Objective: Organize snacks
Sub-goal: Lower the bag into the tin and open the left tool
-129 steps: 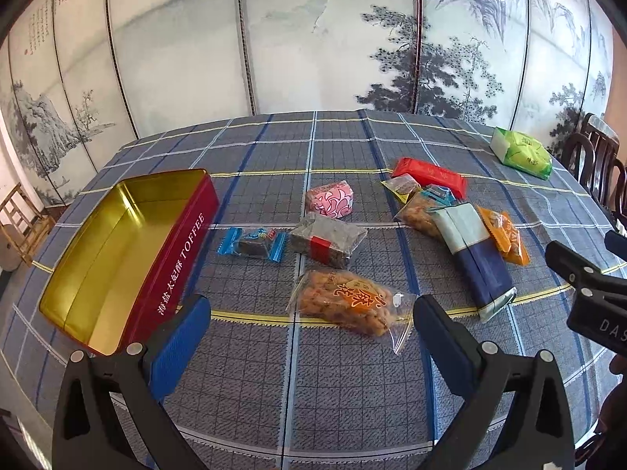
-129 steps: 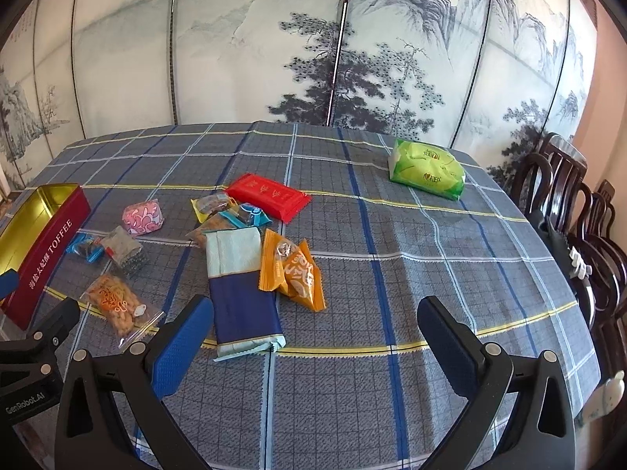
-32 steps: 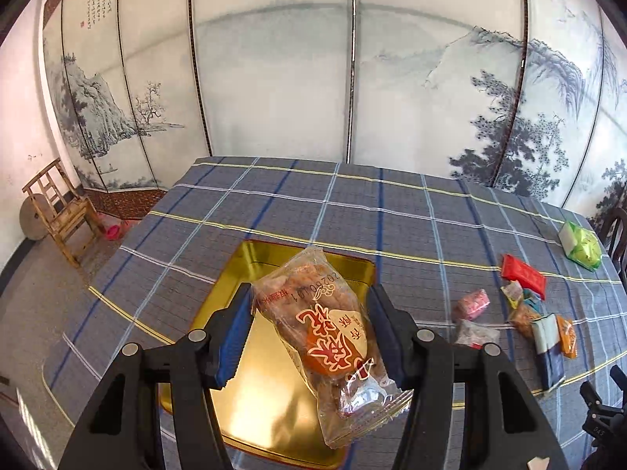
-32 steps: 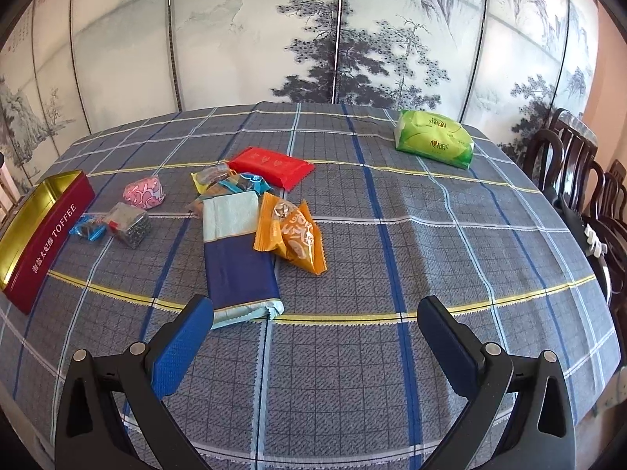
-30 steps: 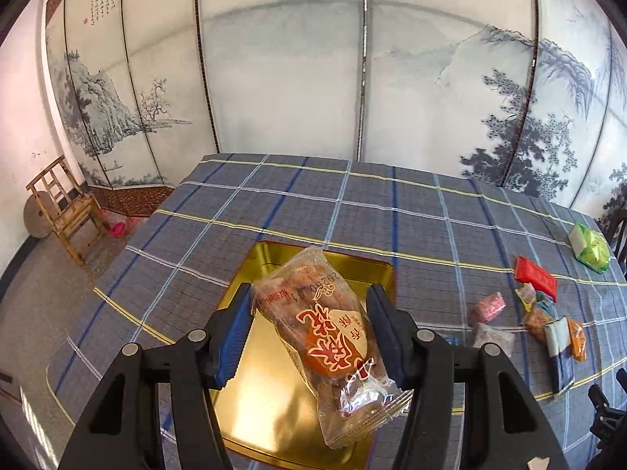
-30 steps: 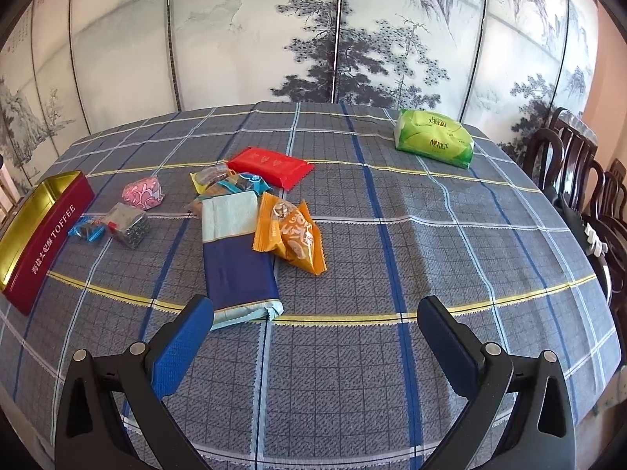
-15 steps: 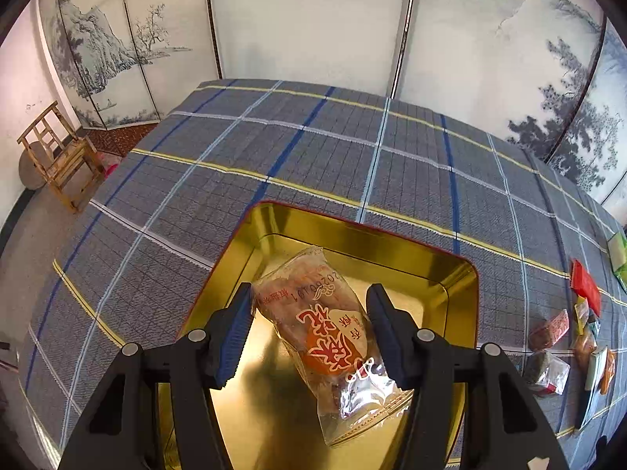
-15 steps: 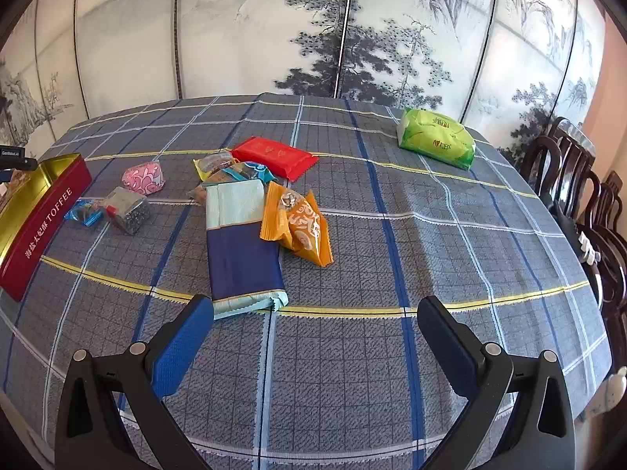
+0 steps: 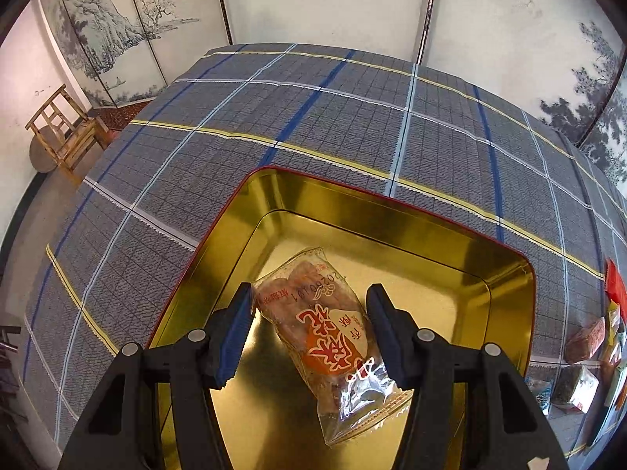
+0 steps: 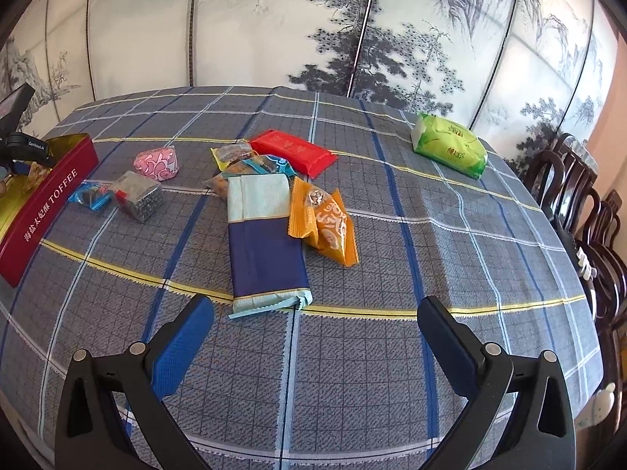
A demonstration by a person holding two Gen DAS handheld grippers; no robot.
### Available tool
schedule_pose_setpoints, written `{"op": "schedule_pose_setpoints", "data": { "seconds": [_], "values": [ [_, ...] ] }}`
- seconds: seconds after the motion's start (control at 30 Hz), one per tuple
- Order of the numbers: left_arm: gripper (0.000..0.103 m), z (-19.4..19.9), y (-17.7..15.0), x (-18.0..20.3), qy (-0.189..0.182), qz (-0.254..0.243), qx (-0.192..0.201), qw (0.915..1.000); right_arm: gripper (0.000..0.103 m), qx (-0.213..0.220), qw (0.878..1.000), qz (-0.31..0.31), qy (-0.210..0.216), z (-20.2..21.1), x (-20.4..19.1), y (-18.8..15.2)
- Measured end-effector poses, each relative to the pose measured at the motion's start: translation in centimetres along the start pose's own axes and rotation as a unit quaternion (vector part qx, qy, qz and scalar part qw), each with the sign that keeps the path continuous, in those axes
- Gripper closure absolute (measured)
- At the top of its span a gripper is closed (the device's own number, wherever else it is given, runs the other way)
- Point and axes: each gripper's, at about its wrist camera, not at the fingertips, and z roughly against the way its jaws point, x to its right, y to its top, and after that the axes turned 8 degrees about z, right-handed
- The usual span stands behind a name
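Snack in hand: we hold a clear packet of fried snacks with red characters, clamped by its sides in the left gripper, both blue pads pressing on the wrapper.
Where it is: the packet hangs inside the rim of the toffee tin, over the gold floor near the tin's left wall; we cannot tell whether its lower end touches the floor.
Tin: red outside, gold inside, open, and nothing else shows on the part of its floor we can see.
Step in hand: we judge this as the placing step for the first snack, with the packet brought into the tin and not yet let go.
Next move: we need to lower until the packet rests on the tin floor, then spread the jaws and lift straight out so the wrapper does not drag along.
Right gripper: jaws spread wide and holding nothing, above bare tablecloth, well to the right of the tin.
Still outside the tin: a blue and pale-green packet, an orange packet, a red packet, a pink sweet and a green pack farthest from the tin.
Risk: we think the slick wrapper could cling to a pad on release.
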Motion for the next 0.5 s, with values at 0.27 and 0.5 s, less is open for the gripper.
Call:
{"op": "schedule_pose_setpoints", "data": {
  "seconds": [0.27,0.5],
  "values": [
    [0.023,-0.4,0.1,-0.5,-0.010,0.012,-0.011,0.9998,0.000,-0.006,1.000,-0.007,0.001,-0.2,0.5,-0.3],
    [0.005,7.0,-0.9,-1.3,-0.047,0.006,0.096,0.9942,0.000,-0.010,1.000,-0.015,-0.012,-0.2,2.6,-0.7]
  ]
}}
